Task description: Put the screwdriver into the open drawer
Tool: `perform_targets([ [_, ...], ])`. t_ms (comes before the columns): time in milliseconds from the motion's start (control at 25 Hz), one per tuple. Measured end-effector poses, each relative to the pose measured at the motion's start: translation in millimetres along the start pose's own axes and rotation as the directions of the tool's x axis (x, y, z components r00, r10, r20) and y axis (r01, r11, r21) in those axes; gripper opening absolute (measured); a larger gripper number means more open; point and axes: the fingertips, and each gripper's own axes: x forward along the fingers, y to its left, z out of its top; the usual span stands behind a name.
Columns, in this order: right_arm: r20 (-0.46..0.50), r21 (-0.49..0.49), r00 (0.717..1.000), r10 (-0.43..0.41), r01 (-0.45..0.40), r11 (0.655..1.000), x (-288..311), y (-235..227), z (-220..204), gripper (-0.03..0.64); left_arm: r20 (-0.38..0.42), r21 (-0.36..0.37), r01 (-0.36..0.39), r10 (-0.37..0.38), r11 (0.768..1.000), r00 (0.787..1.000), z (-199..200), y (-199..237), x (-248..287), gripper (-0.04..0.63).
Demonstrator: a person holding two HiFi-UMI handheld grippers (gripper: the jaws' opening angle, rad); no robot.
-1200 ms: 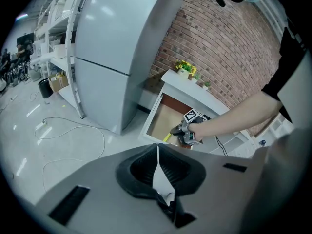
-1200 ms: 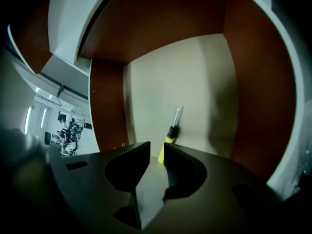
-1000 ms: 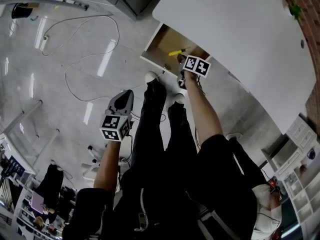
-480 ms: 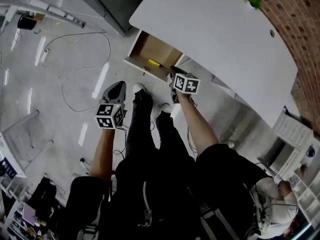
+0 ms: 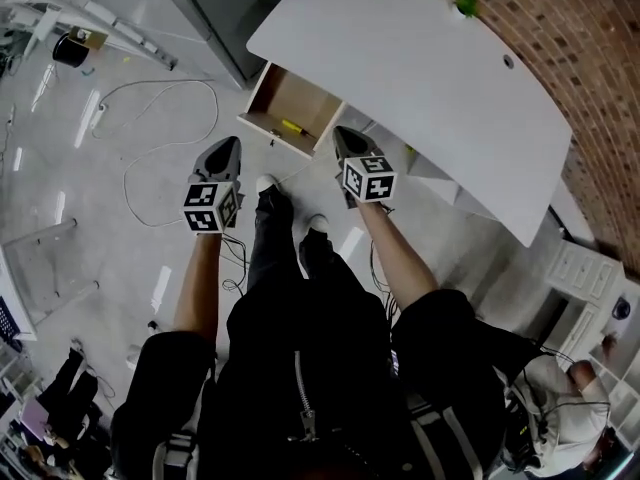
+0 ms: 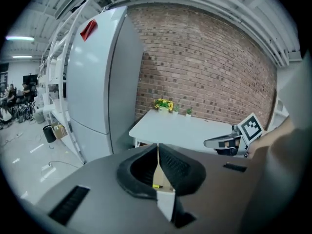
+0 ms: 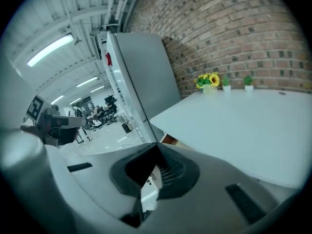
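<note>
The screwdriver (image 5: 293, 127) lies inside the open drawer (image 5: 283, 100), ahead of both pairs of fingers and roughly between them. The fingers of the left gripper (image 5: 229, 146) are pressed together and hold nothing. The fingers of the right gripper (image 5: 344, 134) are also closed and empty. The white surface (image 5: 420, 68) spreads beyond the right fingers, with small plants (image 5: 462, 6) at its far edge by the brick wall (image 5: 560, 38).

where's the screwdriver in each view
Head view: the screwdriver lies in the open drawer, upper centre, under the white table.
Left gripper view: the screwdriver is probably the yellow speck at low centre, below the table.
Right gripper view: not in it.
Shared landmark: the white table.
</note>
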Motion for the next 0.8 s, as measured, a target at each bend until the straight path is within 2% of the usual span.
perform_targets([
  [360,0.199,-0.198,0.980,0.026,0.014,0.980,-99,38,86,0.008,0.130,0.079,0.008,-0.018,0.997,0.991,59,-48,-48,0.031],
  [520,0.272,-0.214,0.962,0.037,0.023,0.976,-138,49,107,0.008,0.170,0.103,0.010,-0.027,0.995,0.985,73,-64,-64,0.031],
  [800,0.329,-0.197,0.944,0.040,0.027,0.980,-176,42,125,0.008,0.201,0.126,0.019,-0.044,0.992,0.979,92,-93,-66,0.031],
])
